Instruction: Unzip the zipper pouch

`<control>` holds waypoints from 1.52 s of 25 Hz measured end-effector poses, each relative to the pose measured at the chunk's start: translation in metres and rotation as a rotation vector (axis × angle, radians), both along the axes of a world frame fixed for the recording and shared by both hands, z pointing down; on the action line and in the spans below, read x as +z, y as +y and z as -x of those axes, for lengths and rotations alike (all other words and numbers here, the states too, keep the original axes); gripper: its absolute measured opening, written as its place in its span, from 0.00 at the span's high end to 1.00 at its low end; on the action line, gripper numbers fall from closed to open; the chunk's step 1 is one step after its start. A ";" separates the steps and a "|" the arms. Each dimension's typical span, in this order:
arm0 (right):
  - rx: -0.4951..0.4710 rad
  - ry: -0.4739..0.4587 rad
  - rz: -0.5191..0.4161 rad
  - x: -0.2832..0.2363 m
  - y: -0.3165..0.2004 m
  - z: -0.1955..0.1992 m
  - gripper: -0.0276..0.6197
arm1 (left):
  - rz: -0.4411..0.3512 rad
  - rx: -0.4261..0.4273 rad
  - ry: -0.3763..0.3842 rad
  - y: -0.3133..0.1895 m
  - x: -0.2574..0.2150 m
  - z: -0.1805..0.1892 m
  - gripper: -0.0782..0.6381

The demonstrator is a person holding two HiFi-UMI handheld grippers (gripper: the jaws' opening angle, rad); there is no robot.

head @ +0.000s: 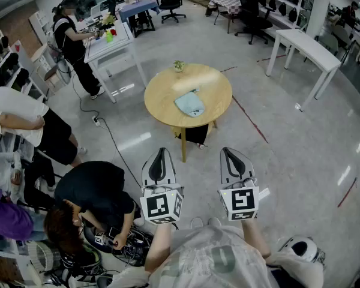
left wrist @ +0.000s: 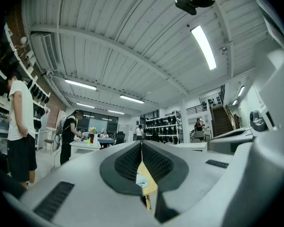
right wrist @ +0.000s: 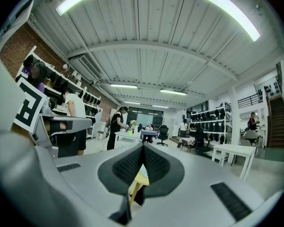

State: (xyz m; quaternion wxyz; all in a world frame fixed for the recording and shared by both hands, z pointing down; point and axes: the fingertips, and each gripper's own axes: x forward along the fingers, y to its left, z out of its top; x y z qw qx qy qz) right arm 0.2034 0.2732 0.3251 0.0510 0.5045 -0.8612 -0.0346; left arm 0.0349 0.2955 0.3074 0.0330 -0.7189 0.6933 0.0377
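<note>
L tongs [head: 160, 153] & R tongs [head: 230, 152]: both pressed together, empty, held level, well apart from light-blue zipper pouch [head: 189, 104] lying on round wooden tabletop [head: 162, 92].

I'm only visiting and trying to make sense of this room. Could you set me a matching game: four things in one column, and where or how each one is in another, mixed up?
Things:
1. zipper pouch
2. small green object
3. left gripper
4. long white table

Places or states:
A. shut and empty, short of the round table
B. at the round table's far edge
C. off to the right of the round table
D. lying mid round table

Pairs: 1-D, 2-B, 3-A, 4-C
</note>
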 end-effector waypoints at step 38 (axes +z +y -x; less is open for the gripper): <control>0.023 0.035 0.096 0.051 -0.137 0.066 0.91 | 0.022 0.006 0.047 -0.143 0.038 0.069 0.85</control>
